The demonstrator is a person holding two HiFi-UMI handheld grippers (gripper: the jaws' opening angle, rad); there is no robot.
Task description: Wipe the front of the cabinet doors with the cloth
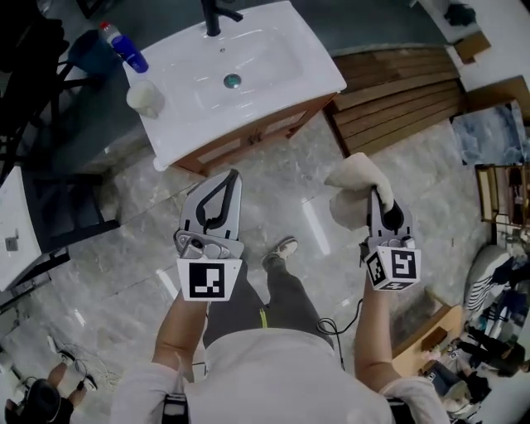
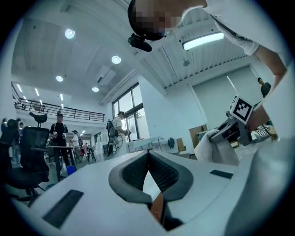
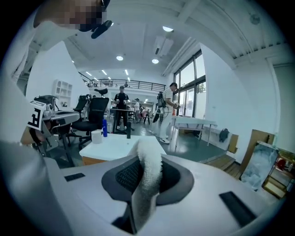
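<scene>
The vanity cabinet stands ahead of me, its wooden doors [image 1: 252, 137] under a white sink top [image 1: 273, 83]. My right gripper [image 1: 373, 195] is shut on a white cloth [image 1: 352, 190], held in the air to the right of the cabinet and apart from it. In the right gripper view the cloth [image 3: 148, 179] hangs between the jaws, and the cabinet [image 3: 94, 161] sits beyond them. My left gripper [image 1: 233, 175] is shut with nothing in it, raised just in front of the doors. The left gripper view shows its tips [image 2: 148, 153] together and the cloth [image 2: 214, 147] off to the right.
On the sink top stand a black faucet [image 1: 217, 15], a blue bottle [image 1: 124, 47] and a white cup [image 1: 145, 97]. A wooden pallet [image 1: 397, 99] lies right of the cabinet. A black office chair [image 1: 50, 207] is at the left. My shoe [image 1: 286, 247] rests on the marble floor.
</scene>
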